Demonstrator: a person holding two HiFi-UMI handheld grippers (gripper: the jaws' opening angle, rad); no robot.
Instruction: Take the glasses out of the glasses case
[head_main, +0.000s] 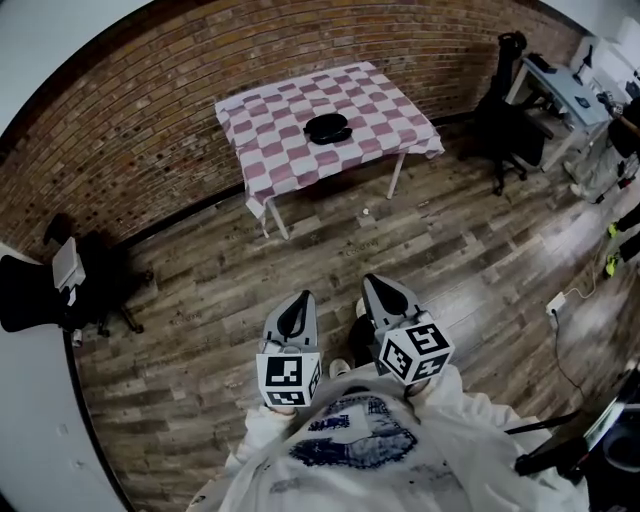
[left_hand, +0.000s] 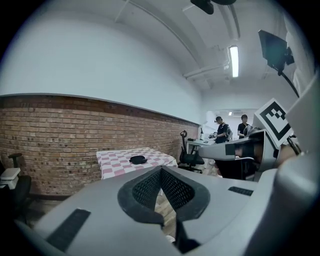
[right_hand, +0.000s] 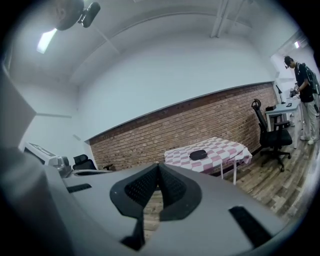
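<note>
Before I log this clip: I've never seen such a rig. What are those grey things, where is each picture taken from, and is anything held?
No robot here: a person holds a two-jaw gripper in each hand. The head view looks down on the left gripper and right gripper. The other two pictures come from cameras riding on each gripper, looking along its jaws. Both are shut, holding nothing. Farther off stands a table with a pink-checked cloth; a black glasses case lies on it, well away from both grippers.

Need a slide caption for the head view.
Shut, empty left gripper and right gripper; black oval glasses case on pink-checked table ahead.
</note>
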